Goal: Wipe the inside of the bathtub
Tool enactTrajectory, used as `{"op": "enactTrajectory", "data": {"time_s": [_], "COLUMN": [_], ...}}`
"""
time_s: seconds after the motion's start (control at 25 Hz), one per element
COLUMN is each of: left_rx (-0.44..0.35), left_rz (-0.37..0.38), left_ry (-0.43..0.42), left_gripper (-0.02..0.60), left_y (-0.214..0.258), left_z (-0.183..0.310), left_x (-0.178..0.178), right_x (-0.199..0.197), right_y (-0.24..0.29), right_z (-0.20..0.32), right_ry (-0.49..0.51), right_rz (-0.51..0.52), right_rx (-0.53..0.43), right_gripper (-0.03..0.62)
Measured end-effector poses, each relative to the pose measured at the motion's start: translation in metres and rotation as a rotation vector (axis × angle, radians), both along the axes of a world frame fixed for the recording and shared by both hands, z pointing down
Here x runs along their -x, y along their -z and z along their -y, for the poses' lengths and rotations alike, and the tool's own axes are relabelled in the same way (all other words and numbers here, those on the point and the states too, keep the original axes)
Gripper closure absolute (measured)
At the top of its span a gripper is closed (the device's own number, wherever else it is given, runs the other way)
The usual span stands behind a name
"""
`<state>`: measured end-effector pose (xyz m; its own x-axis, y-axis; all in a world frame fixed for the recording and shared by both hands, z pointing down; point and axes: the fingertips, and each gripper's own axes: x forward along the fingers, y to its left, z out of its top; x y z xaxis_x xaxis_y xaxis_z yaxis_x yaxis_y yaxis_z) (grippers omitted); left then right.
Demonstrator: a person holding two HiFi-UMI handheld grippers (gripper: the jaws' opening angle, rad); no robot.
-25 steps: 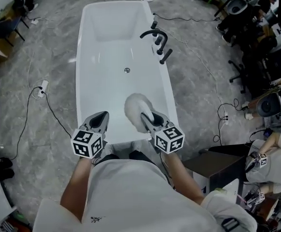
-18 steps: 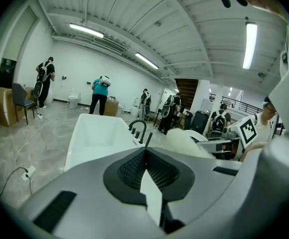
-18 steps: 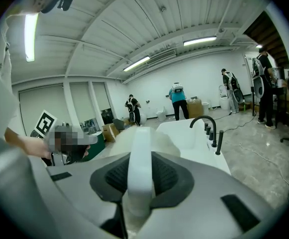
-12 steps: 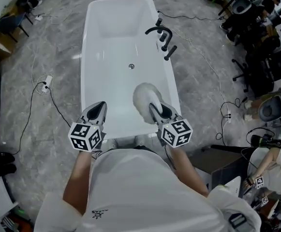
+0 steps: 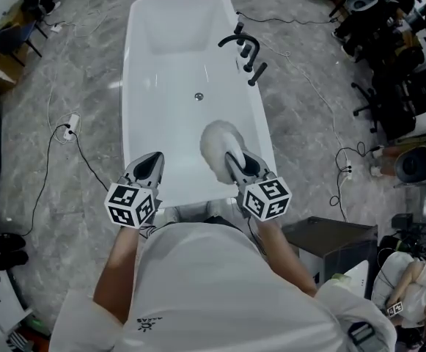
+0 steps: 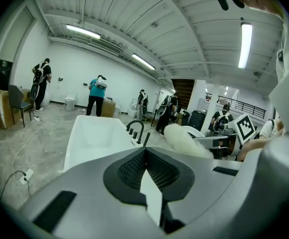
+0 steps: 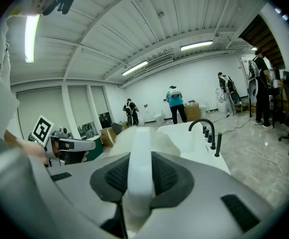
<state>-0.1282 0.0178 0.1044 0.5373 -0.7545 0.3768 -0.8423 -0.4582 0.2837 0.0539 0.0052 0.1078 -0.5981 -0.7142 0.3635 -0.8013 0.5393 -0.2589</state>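
Head view: the duster (image 5: 217,145) is kept clamped in the right gripper (image 5: 236,166), barely shifted over the bathtub (image 5: 134,94); the left gripper (image 5: 149,168) is closed, empty. Wiping is judged paused.

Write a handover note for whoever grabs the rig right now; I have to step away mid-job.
Left claw: shut, empty, held over the near left corner of the bathtub.
Right claw: shut on the handle of the fluffy white duster, which is over the tub's near end, right side. Whether it touches the surface cannot be told.
Done: nothing shows which parts are wiped.
Left: wipe the floor and walls, past the drain to the far end.
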Motion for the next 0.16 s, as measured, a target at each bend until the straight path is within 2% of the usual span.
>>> {"op": "enactTrajectory", "data": {"time_s": [0.16], "left_rx": [0.008], "left_rz": [-0.003], "left_ry": [-0.004], "left_gripper": [0.577], "left_y": [-0.002], "left_z": [-0.0059], "left_x": [-0.0088], "right_x": [-0.0061], "right_y": [-0.0028], "right_z": [-0.0071], "right_ry": [-0.001], "right_rz": [0.001], "right_rx": [0.006], "right_gripper": [0.5]}}
